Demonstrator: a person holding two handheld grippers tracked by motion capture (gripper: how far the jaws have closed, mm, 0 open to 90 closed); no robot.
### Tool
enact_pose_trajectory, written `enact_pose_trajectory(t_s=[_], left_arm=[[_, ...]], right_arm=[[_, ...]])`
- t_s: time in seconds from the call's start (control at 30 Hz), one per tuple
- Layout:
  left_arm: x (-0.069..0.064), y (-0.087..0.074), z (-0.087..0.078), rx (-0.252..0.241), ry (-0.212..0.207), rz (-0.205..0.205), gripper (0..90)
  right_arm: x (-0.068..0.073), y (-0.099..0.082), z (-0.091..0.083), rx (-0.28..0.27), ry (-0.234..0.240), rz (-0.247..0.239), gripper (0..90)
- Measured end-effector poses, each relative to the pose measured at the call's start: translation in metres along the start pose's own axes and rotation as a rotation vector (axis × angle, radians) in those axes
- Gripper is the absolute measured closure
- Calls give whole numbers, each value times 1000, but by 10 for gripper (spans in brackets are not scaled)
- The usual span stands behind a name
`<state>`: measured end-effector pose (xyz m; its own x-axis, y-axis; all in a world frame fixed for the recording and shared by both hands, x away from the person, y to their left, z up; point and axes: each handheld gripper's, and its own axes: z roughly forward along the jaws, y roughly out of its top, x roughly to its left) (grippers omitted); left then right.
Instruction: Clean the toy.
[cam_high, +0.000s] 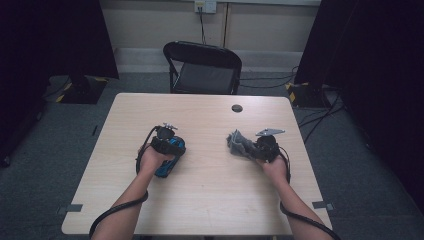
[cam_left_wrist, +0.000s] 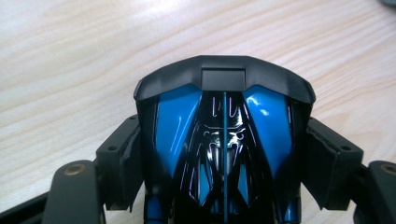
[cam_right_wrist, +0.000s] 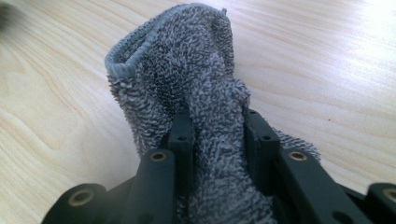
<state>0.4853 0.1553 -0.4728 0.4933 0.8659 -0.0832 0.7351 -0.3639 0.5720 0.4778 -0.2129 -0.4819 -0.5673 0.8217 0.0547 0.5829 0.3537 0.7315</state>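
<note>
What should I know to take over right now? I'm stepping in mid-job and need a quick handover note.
Left gripper: shut on a glossy blue and black gadget, held just above the table.
Right gripper: grey cloth bunched between its jaws, pads pressing on it, cloth end over the table.
Done: both things picked up.
Left: probably wiping the gadget with the cloth; the two are apart, no contact yet.

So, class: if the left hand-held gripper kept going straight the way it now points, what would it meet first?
Probably the bare wooden table top. The left hand-held gripper is shut on a blue and black object, and beyond that object's front edge the left gripper view shows wood. Depth is hard to judge.
</note>
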Motion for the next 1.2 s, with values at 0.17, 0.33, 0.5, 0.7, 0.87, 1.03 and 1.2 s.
enact_pose_trajectory(t_s=[0.17,0.33,0.5,0.7,0.87,1.03,1.2], left_arm=[[-2,-2,5,6,0,14,252],[-4,-4,9,11,2,25,251],[-6,-6,11,16,15,47,250],[-6,-8,11,9,10,59,247],[-4,-9,7,-9,-17,46,227],[-3,-10,2,-13,-17,46,200],[-3,-9,-6,-28,-22,50,193]], right_arm=[[-1,-1,0,-2,4,11,668],[-1,-2,0,-2,4,14,652],[-1,-1,0,-1,-4,10,623],[-1,0,-1,-4,-9,20,564],[0,2,-3,-2,-11,11,468],[0,5,-6,-1,-5,-3,380],[2,8,-9,-13,9,1,335]])
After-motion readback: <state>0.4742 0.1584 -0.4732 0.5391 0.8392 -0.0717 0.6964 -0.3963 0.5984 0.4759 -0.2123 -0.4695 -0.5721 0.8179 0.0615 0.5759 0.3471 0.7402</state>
